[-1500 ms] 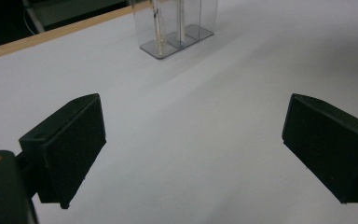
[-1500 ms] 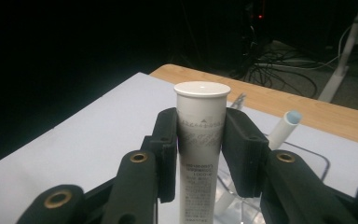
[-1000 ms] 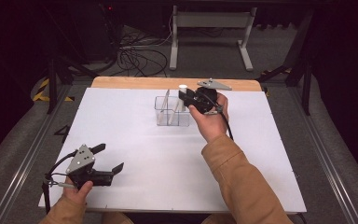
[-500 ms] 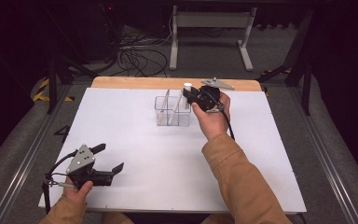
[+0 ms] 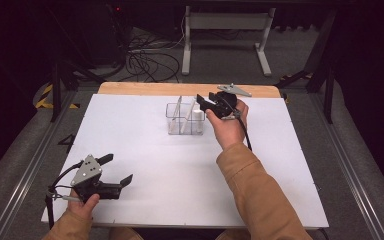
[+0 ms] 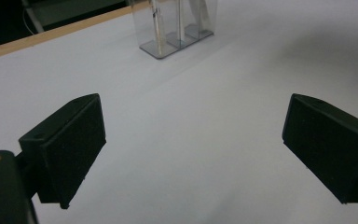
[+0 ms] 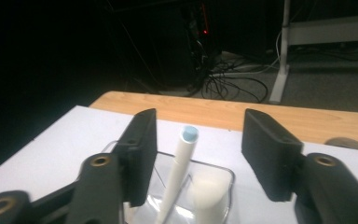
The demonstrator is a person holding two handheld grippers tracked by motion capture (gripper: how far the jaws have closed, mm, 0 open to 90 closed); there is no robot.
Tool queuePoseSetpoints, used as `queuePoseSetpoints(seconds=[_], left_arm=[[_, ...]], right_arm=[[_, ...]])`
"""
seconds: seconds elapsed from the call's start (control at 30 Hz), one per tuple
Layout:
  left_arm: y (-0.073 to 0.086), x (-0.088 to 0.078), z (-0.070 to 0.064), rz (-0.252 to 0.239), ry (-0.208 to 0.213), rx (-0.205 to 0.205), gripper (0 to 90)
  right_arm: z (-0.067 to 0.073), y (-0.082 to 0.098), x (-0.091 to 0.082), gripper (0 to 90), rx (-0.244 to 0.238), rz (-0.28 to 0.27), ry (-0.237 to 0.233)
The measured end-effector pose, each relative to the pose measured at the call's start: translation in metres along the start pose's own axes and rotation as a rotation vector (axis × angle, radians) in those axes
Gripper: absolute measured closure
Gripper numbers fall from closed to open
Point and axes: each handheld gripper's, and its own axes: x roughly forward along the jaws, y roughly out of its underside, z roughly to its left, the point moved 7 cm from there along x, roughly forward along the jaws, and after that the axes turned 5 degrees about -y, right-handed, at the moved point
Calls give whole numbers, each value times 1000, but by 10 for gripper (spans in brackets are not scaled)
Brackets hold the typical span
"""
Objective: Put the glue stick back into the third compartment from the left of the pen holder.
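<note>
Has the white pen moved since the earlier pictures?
Yes. The white pen has dropped from above the clear holder into it, leaning inside; the right tongs have just been opening and no longer press it.

Clear organiser [image 5: 184, 120]: glossy transparent plastic. Inside it, white pen [image 7: 177, 175]: smooth matt plastic, pale blue cap. Beneath the organiser, table top [image 5: 145, 150]: matt white, smooth; far edge behind it, light wood. Gripper pads [image 6: 77, 140]: matt black.
</note>
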Motion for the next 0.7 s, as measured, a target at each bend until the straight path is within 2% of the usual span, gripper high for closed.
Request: queuePoseSetpoints(seconds=[0.27, 0.53, 0.7], left_arm=[[0, 0, 0, 1, -4, 8, 67], [-1, 0, 0, -1, -6, 9, 67], [-1, 0, 0, -2, -4, 9, 67]], right_arm=[[1, -5, -9, 399, -26, -23, -11], [11, -9, -16, 347, -82, -35, -34], [18, -11, -24, 313, -134, -28, -56]])
